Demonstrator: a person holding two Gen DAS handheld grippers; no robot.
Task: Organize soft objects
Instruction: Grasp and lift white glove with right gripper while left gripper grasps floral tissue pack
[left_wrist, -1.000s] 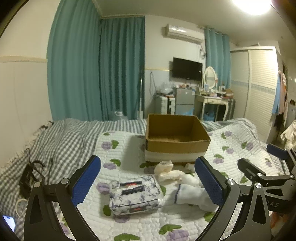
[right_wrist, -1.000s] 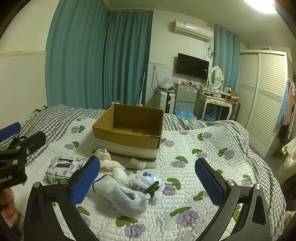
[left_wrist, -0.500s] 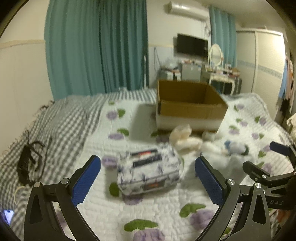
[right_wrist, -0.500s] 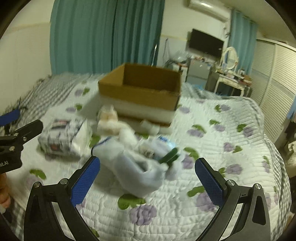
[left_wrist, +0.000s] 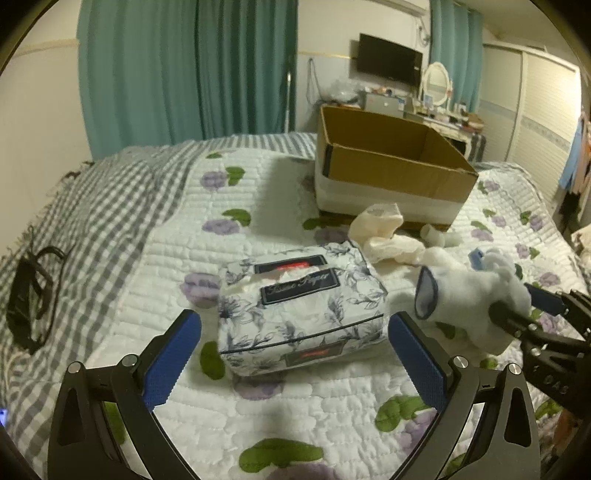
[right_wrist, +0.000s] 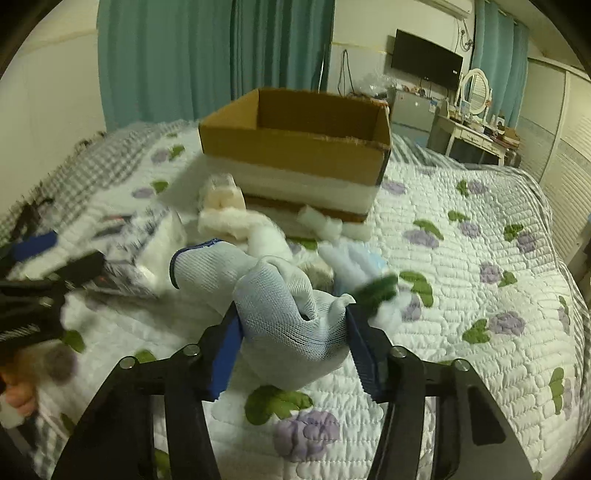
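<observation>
A white knit glove (right_wrist: 288, 314) with a blue cuff lies bunched on the quilt. My right gripper (right_wrist: 295, 345) has its jaws closing on it, and both blue pads touch its sides. The left wrist view shows the same glove (left_wrist: 469, 295) and the right gripper (left_wrist: 521, 314) at the right edge. My left gripper (left_wrist: 295, 350) is open just above the quilt. A floral tissue pack (left_wrist: 295, 306) lies flat just ahead of its fingertips, untouched. Behind everything stands an open cardboard box (left_wrist: 391, 173), also in the right wrist view (right_wrist: 295, 147).
Cream socks (left_wrist: 384, 236) and small white soft pieces (right_wrist: 332, 225) lie in front of the box. A green-and-white item (right_wrist: 376, 291) lies beside the glove. A black strap (left_wrist: 33, 295) rests on the checked blanket at left. A person's hand (right_wrist: 18, 398) holds the left gripper.
Both grippers have come down and tilted toward the bed. The right jaws have narrowed from wide open onto the white glove. The left gripper now sits close behind the tissue pack.
</observation>
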